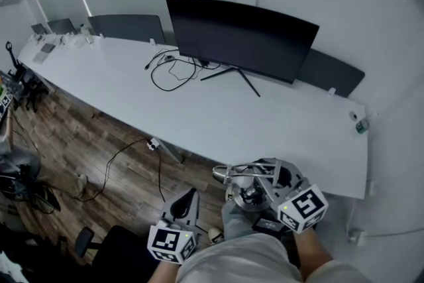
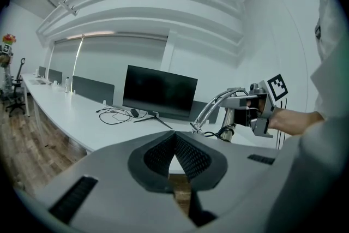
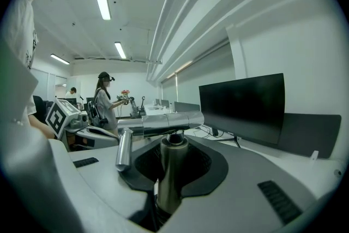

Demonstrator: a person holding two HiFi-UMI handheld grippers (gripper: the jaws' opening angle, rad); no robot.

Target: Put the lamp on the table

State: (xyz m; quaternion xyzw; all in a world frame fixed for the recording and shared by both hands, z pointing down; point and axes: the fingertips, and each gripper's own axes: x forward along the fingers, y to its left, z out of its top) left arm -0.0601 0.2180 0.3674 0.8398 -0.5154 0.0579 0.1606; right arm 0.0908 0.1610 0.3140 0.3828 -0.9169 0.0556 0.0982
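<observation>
The lamp (image 1: 233,172) is pinched by its upright stem in the right gripper (image 3: 172,172), held level at the near edge of the table (image 1: 218,126), not yet set down; the left gripper (image 2: 175,156) is pressed together, empty, standing clear alongside.

Ceiling tube lights (image 3: 102,1) keep my views evenly bright, shadows faint; the chrome lamp (image 3: 172,166) glints. Fisheye bends my edges into dark corners, and whatever sits nearest blurs.
</observation>
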